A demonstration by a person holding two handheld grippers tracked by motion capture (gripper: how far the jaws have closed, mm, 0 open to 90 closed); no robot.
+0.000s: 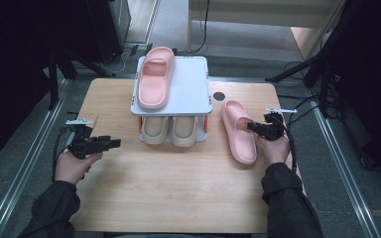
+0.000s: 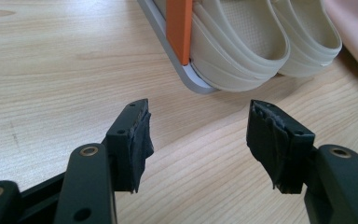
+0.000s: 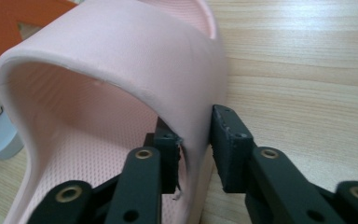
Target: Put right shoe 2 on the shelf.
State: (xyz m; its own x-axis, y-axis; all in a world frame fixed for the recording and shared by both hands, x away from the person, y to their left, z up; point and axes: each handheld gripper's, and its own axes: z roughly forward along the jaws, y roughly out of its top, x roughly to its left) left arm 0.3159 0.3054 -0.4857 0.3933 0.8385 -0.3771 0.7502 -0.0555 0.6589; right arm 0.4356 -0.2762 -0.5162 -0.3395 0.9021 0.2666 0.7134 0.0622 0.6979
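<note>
The right tool (image 3: 193,149) straddles the strap wall of a pink slipper (image 1: 239,131), jaws close on either side, seemingly just gripping it. That slipper lies on the worktop (image 1: 178,188) at 3 o'clock of the rack (image 1: 198,87). The left tool (image 2: 198,140) hangs wide open and empty at 8 o'clock. One pink slipper (image 1: 155,77) already sits on top, beige slippers (image 1: 171,130) below; judging by this, the second pink one remains.

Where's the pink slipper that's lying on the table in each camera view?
High view: pink slipper right of the shoe rack, right gripper at its strap.
Left gripper view: upper right corner.
Right gripper view: strap clamped between the jaws.
Shared landmark: the rack's orange post.
</note>
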